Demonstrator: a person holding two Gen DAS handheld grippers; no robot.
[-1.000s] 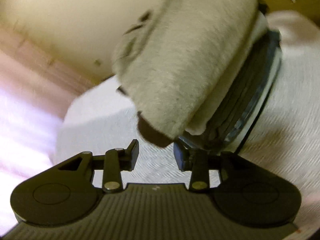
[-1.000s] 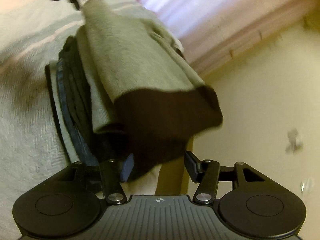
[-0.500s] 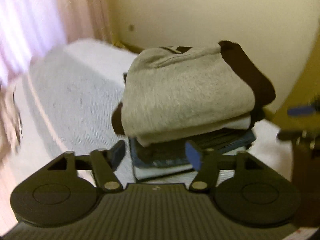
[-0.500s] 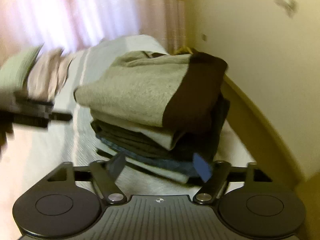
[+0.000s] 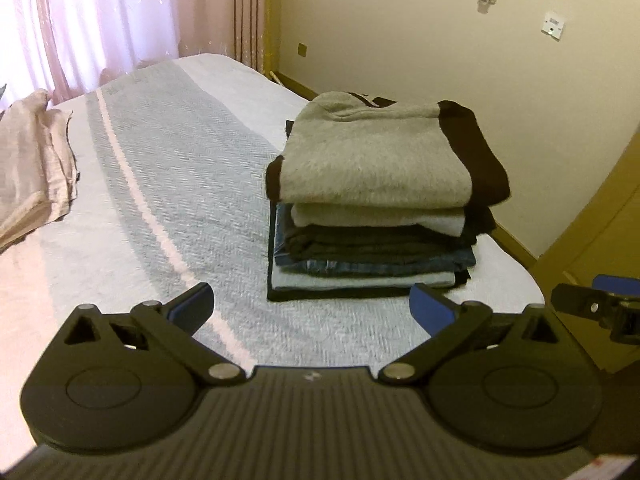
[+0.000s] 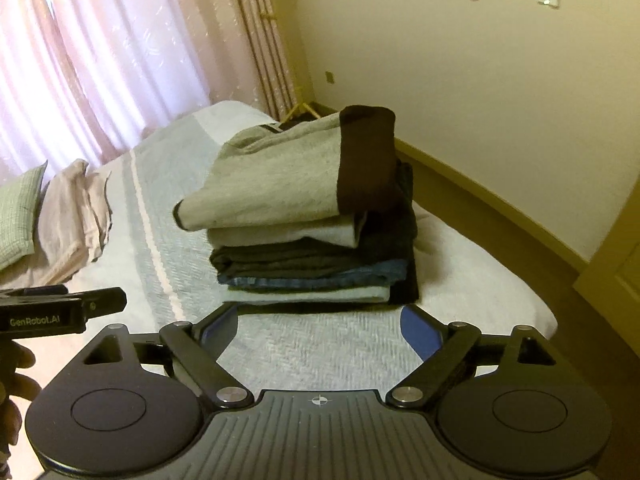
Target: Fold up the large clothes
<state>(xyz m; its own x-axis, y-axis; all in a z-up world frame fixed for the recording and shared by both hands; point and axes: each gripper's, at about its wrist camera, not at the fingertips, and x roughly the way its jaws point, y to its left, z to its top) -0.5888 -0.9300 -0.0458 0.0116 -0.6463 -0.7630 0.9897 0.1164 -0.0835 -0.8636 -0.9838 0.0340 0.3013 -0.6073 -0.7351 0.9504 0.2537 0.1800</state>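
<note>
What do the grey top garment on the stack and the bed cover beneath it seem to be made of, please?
Grey top garment: probably a fleece or brushed knit, going by its fuzzy, matte nap, with dark brown panels at the edges. Bed cover: seemingly a woven cotton-type fabric, matte, with a visible herringbone texture and pale stripes; the exact fibre cannot be told.

The bed (image 5: 168, 184) had a pale blue and white cover. A pile of folded clothes (image 5: 376, 216) sat on it at middle right. A crumpled pink cloth (image 5: 32, 176) lay at far left.
</note>
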